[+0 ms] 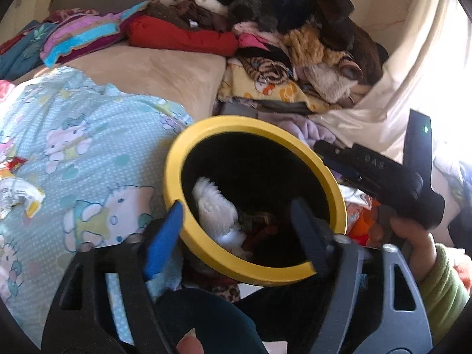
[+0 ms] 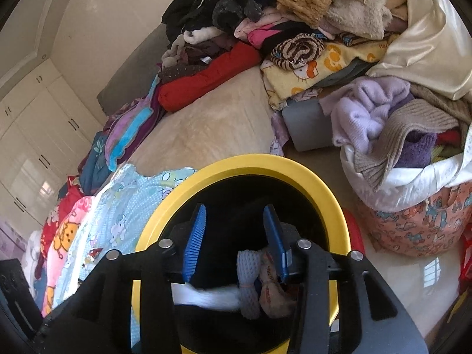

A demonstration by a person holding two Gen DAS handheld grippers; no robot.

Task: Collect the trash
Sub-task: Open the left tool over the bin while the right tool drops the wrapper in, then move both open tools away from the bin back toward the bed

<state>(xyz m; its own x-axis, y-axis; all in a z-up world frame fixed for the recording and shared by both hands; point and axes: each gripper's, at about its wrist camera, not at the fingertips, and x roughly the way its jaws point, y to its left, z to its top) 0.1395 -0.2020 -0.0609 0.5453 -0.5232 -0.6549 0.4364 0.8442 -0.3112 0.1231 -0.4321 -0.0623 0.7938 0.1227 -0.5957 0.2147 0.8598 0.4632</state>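
A black bin with a yellow rim (image 1: 177, 153) (image 2: 321, 183) stands in front of the bed. My left gripper (image 1: 236, 230) is open wide over the bin's near side. Its blue left pad (image 1: 165, 236) sits just outside the rim and its right finger hangs over the mouth. A blurred white piece of trash (image 1: 218, 215) is inside the bin. My right gripper (image 2: 236, 236) is open above the bin's mouth, with nothing between its pads. Below it lie a white blurred scrap (image 2: 206, 296), a foam net (image 2: 247, 277) and a wrapper (image 2: 271, 289). Crumpled wrappers (image 1: 17, 194) lie on the blue quilt.
A pale blue cartoon quilt (image 1: 88, 147) covers the bed's near part, beige sheet (image 2: 212, 124) behind it. Piled clothes (image 1: 280, 29) fill the back. A fabric basket of clothes (image 2: 413, 221) stands right of the bin. A hand in a green sleeve (image 1: 436, 280) holds the right gripper's body (image 1: 383, 177).
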